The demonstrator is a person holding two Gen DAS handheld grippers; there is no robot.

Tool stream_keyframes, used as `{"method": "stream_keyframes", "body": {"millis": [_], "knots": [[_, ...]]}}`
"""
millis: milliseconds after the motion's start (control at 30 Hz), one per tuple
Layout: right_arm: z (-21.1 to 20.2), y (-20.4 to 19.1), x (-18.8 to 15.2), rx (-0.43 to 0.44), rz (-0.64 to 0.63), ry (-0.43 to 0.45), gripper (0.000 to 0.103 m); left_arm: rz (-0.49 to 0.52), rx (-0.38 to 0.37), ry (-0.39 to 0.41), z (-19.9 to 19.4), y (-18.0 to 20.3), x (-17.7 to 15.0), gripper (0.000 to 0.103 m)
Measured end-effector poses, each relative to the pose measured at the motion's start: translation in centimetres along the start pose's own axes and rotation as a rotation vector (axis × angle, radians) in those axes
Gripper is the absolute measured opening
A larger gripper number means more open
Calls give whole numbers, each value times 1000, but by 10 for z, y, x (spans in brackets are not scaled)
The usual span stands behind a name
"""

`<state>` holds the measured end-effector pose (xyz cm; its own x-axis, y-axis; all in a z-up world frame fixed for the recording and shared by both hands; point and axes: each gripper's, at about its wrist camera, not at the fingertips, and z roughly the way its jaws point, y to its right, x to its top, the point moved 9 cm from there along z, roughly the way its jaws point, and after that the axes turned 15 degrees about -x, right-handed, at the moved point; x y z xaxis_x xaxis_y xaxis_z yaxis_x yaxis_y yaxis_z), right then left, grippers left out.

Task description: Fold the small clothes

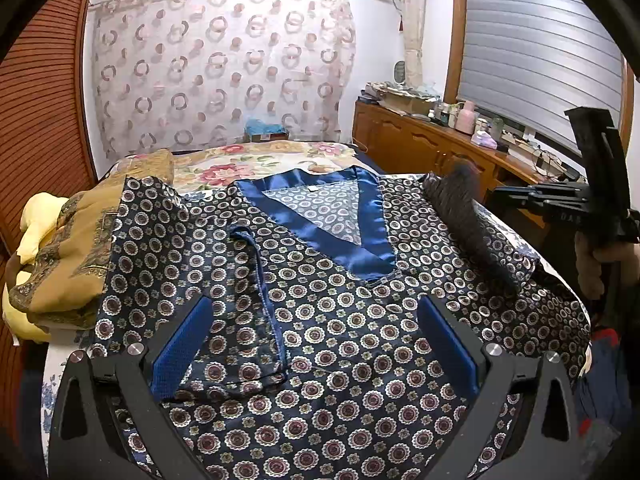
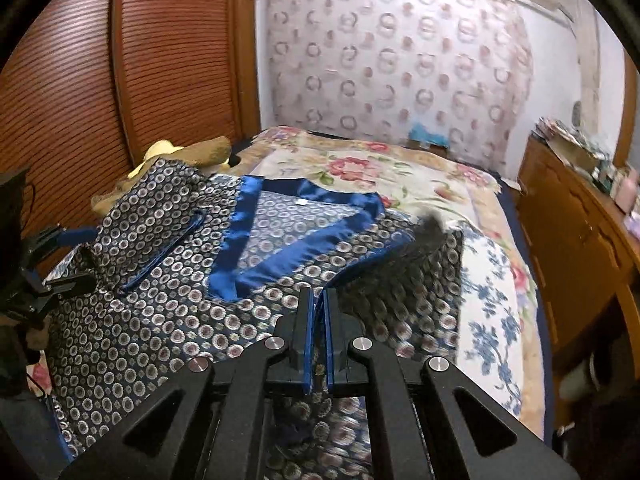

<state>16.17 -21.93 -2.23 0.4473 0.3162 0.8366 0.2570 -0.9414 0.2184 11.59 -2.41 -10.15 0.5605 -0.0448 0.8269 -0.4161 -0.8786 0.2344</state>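
Note:
A navy patterned satin top (image 1: pixel 340 320) with a blue V-neck band (image 1: pixel 360 240) lies flat on the bed, neck away from me; it also shows in the right wrist view (image 2: pixel 160 300). Its left sleeve (image 1: pixel 240 300) is folded in over the body. My left gripper (image 1: pixel 316 320) is open and empty, hovering over the lower body of the top. My right gripper (image 2: pixel 318 300) is shut on the top's right side fabric, and the right sleeve (image 2: pixel 420 256) hangs lifted and blurred ahead of it. The right gripper appears at the right edge of the left wrist view (image 1: pixel 592 208).
The bed has a floral quilt (image 2: pixel 380 168). A tan and yellow pile of clothes (image 1: pixel 52 264) sits at the bed's left. A wooden sideboard (image 1: pixel 432 144) with clutter runs along the right. A slatted wooden wardrobe (image 2: pixel 120 60) stands on the left.

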Motion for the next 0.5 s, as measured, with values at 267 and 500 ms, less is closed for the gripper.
{"method": "stream_keyframes", "body": {"millis": [267, 500], "knots": [[27, 28, -10, -97, 36, -68, 47, -23, 5, 10, -3, -10, 0, 102], [68, 53, -37, -152, 52, -215, 47, -27, 11, 7, -1, -13, 0, 102]]}}
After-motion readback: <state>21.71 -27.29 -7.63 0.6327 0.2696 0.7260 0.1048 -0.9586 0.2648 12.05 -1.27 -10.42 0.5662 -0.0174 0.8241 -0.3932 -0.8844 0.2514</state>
